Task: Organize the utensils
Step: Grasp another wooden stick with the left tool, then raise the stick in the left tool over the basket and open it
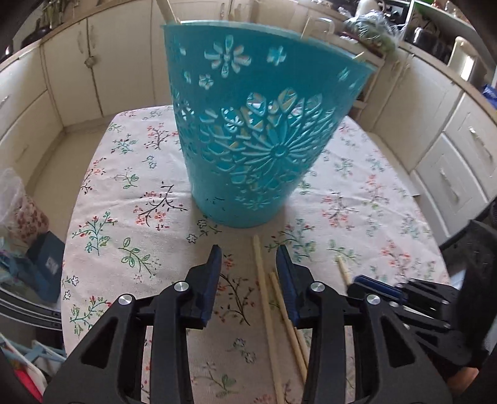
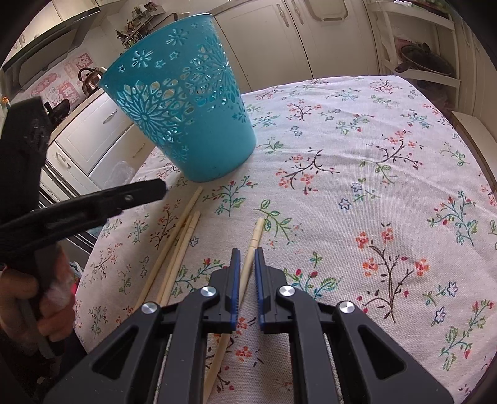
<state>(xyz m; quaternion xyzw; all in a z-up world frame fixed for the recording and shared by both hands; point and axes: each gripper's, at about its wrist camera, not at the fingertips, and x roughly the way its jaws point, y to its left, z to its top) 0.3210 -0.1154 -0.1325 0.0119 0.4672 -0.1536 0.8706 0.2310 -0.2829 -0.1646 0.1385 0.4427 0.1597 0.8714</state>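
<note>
A teal cut-out basket (image 1: 264, 130) (image 2: 186, 102) stands on the flowered tablecloth (image 1: 130, 217), with wooden chopstick ends (image 1: 167, 11) poking above its rim. Loose chopsticks (image 1: 262, 289) (image 2: 181, 227) lie on the cloth in front of it. My left gripper (image 1: 249, 251) (image 2: 155, 191) hovers low over them, open, with one stick lying below the gap and nothing pressed by the pads. To its right, my right gripper (image 2: 247, 252) (image 1: 357, 281) is shut on a single chopstick (image 2: 256, 231) (image 1: 343, 268), whose tip sticks out ahead of the fingers just above the cloth.
Cream kitchen cabinets (image 1: 93, 62) surround the table. Bags and a dark box (image 1: 46, 264) sit past the left table edge. A kettle (image 2: 91, 79) stands on the far counter, and a white rack with a pan (image 2: 425, 62) stands at the right. A hand (image 2: 40, 304) holds the left gripper's handle.
</note>
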